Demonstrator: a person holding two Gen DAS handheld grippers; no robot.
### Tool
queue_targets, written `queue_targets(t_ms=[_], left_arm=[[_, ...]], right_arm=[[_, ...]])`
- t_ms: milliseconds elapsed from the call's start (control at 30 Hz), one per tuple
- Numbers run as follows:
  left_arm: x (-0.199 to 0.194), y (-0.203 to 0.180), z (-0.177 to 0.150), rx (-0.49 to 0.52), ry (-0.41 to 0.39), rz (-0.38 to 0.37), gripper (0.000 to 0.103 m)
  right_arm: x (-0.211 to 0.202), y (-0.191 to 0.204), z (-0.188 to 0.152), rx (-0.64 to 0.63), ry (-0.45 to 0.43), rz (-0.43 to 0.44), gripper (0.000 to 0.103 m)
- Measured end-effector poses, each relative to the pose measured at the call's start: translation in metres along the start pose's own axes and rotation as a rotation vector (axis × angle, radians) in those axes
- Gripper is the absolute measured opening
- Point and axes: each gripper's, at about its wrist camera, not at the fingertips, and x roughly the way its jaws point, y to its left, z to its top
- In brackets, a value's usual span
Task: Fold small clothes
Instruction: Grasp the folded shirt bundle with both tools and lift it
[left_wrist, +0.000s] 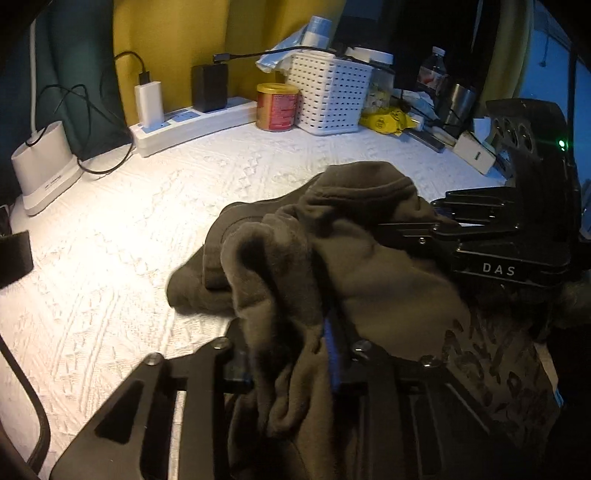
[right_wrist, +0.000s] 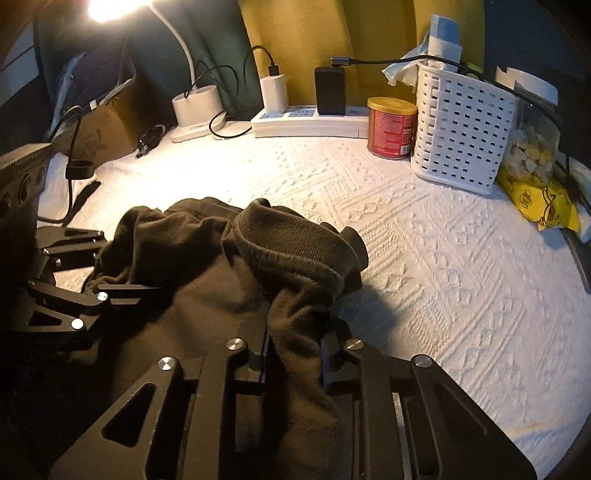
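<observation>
Both tongs, left (left_wrist: 291, 354) and right (right_wrist: 295, 347), are clenched on the bunched dark garment (right_wrist: 221, 280) over the white counter (right_wrist: 424, 258) (ribbed cuff up); best to pull apart evenly, spreading it flat before creasing.

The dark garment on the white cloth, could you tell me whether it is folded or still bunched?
Bunched: the dark garment lies crumpled, its ribbed cuff humped up, no flat fold.

Warm lamp (right_wrist: 110, 7) glare upper left (fisheye-bent edges), foreground dim, perhaps slightly blurred.
</observation>
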Motion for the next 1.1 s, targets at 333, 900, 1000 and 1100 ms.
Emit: queue_targets(t_ms=[333,900,1000,1100], left_arm=[[-0.018,-0.012,-0.008,-0.027,-0.05,-0.005,0.022],[-0.072,-0.039,-0.011,0.019,-0.19,-0.009,0.022],[-0.083,-0.044,-0.013,0.025,-0.232,-0.008,0.022],[-0.092,-0.048,-0.015,0.025,-0.259,-0.002,0.022]], right_arm=[[-0.027,0.007,-0.007,0.016,-0.048,0.004,0.018],[-0.092,0.028,-0.015,0.003,-0.174,-0.015,0.018],[-0.105,0.033,-0.016,0.001,-0.198,-0.021,0.018],[-0.118,0.039,-0.017,-0.007,-0.222,-0.024,0.018]])
